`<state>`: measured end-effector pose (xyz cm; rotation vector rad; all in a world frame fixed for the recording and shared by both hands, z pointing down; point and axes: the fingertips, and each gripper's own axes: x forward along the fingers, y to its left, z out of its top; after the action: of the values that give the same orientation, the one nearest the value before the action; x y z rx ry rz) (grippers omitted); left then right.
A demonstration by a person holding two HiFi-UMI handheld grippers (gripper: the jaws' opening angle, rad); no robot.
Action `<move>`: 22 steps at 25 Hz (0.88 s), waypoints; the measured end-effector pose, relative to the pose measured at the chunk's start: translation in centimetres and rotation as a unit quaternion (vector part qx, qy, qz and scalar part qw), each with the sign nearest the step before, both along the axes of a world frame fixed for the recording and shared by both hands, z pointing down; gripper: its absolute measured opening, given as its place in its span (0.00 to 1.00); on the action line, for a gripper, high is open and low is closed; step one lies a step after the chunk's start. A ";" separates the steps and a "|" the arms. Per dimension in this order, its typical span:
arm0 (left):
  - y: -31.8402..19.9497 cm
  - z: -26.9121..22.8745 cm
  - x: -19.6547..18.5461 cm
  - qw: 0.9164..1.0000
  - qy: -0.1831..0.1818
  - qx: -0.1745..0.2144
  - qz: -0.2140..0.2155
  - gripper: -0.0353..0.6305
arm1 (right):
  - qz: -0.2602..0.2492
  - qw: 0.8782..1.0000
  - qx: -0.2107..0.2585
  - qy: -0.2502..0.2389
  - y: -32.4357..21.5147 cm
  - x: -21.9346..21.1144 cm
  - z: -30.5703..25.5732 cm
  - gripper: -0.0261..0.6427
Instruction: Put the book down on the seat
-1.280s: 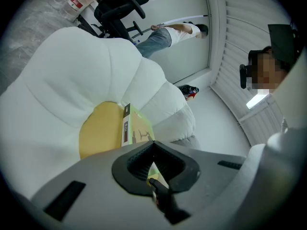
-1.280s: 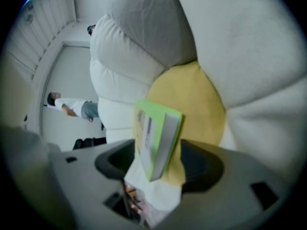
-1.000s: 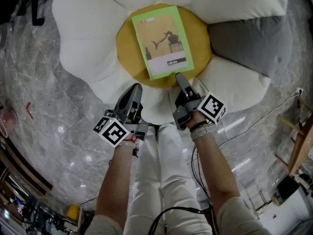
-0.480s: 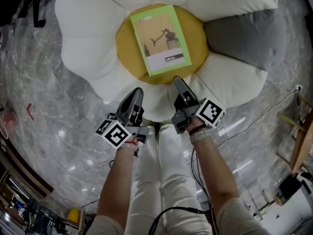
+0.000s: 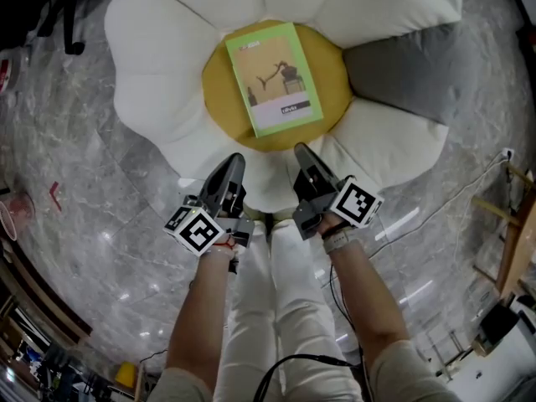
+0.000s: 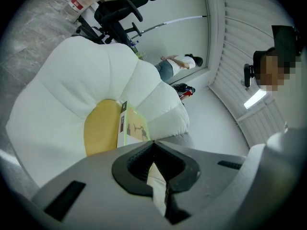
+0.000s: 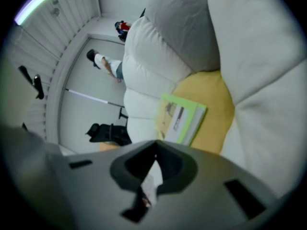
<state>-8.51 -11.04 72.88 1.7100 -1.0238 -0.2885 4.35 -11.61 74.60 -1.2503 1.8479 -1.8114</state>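
Note:
A green-edged book (image 5: 274, 78) lies flat on the yellow centre (image 5: 219, 99) of a flower-shaped seat with white petals (image 5: 163, 48) and one grey petal (image 5: 402, 69). Both grippers hover over the near white petal, short of the book and not touching it. My right gripper (image 5: 301, 152) is shut; its jaws have just been closing with nothing between them. My left gripper (image 5: 234, 162) is shut and empty too. The book (image 6: 135, 127) shows beyond the left gripper (image 6: 153, 143) in its own view. The book (image 7: 183, 118) also lies past the right gripper (image 7: 155, 143) in the right gripper view.
Grey marble floor (image 5: 75, 182) surrounds the seat. A cable (image 5: 440, 198) and a wooden frame (image 5: 512, 224) are at the right. My legs in white trousers (image 5: 268, 300) are below the grippers. A black office chair (image 6: 120, 11) and a distant person (image 6: 176, 63) are beyond the seat.
The right gripper has pulled back from the book's near edge, and its jaws have gone from open to shut. The book stays on the yellow centre. The left gripper has hardly moved.

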 end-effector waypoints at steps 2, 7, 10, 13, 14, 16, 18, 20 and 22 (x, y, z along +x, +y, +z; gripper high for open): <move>-0.1 -0.3 0.1 1.000 0.002 0.000 0.000 0.09 | -0.007 1.000 0.007 -0.001 -0.1 -0.2 -0.7 0.06; -0.3 -1.2 0.6 1.000 0.007 0.000 0.002 0.09 | -0.002 1.000 0.017 -0.005 -1.1 0.0 -1.8 0.06; -0.5 -1.9 0.7 1.000 0.007 0.000 0.005 0.09 | -0.004 1.000 0.017 -0.005 -1.6 -0.1 -2.6 0.06; -1.0 -2.9 0.8 1.000 0.005 0.005 0.009 0.09 | -0.006 1.000 0.017 -0.009 -2.2 -0.3 -3.6 0.06; -1.1 -3.3 0.7 1.000 0.005 0.007 0.009 0.09 | -0.006 1.000 0.017 -0.010 -2.3 -0.3 -4.0 0.06; -1.5 -4.2 0.6 1.000 0.004 0.010 0.009 0.09 | -0.006 1.000 0.017 -0.012 -2.5 -0.4 -4.8 0.06; -1.9 -5.1 0.5 1.000 0.004 0.015 0.008 0.09 | -0.004 1.000 0.022 -0.016 -2.7 -0.5 -5.8 0.06; -2.3 -6.0 0.3 1.000 0.004 0.019 0.007 0.09 | 0.003 1.000 0.022 -0.023 -2.6 -0.7 -6.8 0.06; -2.5 -6.9 0.2 1.000 0.003 0.021 0.007 0.09 | 0.009 0.999 0.019 -0.027 -2.3 -0.8 -7.6 0.06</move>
<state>-8.34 -13.53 65.95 1.7535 -1.0073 -0.3079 3.58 -13.87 66.98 -1.1895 1.8285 -1.7751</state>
